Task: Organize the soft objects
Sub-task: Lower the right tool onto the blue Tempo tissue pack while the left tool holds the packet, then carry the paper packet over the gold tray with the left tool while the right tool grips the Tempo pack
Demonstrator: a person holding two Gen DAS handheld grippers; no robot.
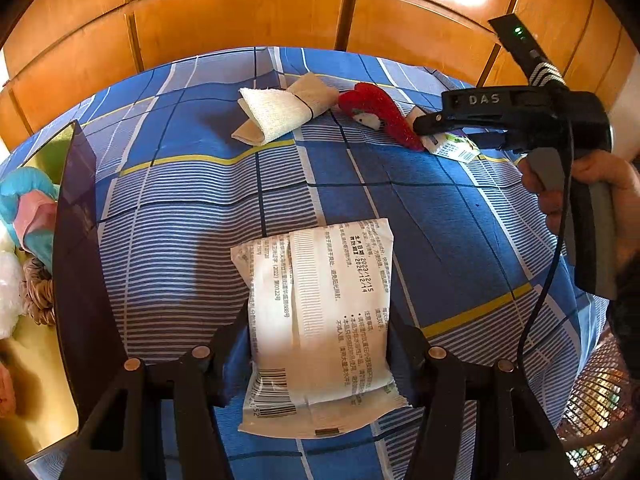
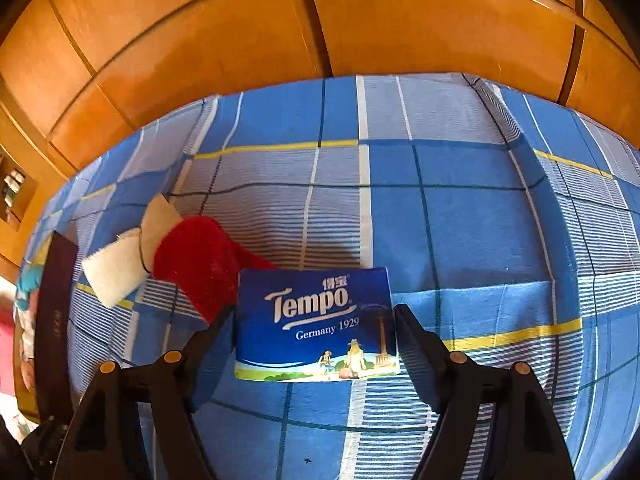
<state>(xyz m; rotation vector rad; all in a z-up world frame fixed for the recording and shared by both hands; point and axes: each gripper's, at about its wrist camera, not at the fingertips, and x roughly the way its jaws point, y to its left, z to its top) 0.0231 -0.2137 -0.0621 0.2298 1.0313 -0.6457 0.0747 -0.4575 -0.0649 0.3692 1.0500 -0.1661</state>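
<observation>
My left gripper (image 1: 320, 312) is shut on a white printed wipes pack (image 1: 320, 312), its pads pressing the pack's two sides over the blue checked bedspread (image 1: 200, 200). My right gripper (image 2: 315, 308) stands open around a blue Tempo tissue pack (image 2: 316, 324) that lies flat on the bedspread; the fingertips (image 2: 228, 312) sit just beside its edges. In the left wrist view the right gripper (image 1: 444, 136) hovers at the far right over that pack (image 1: 452, 148). A red plush toy (image 1: 380, 114) (image 2: 196, 264) and a banded towel roll (image 1: 280, 114) (image 2: 120, 268) lie beside it.
A dark open box (image 1: 76, 240) (image 2: 52, 320) stands at the left edge of the bed, with several soft things in it. Orange wooden panels (image 1: 240, 12) rise behind the bed. A person's hand (image 1: 600, 184) holds the right gripper; a fan grille (image 1: 600, 400) is at the lower right.
</observation>
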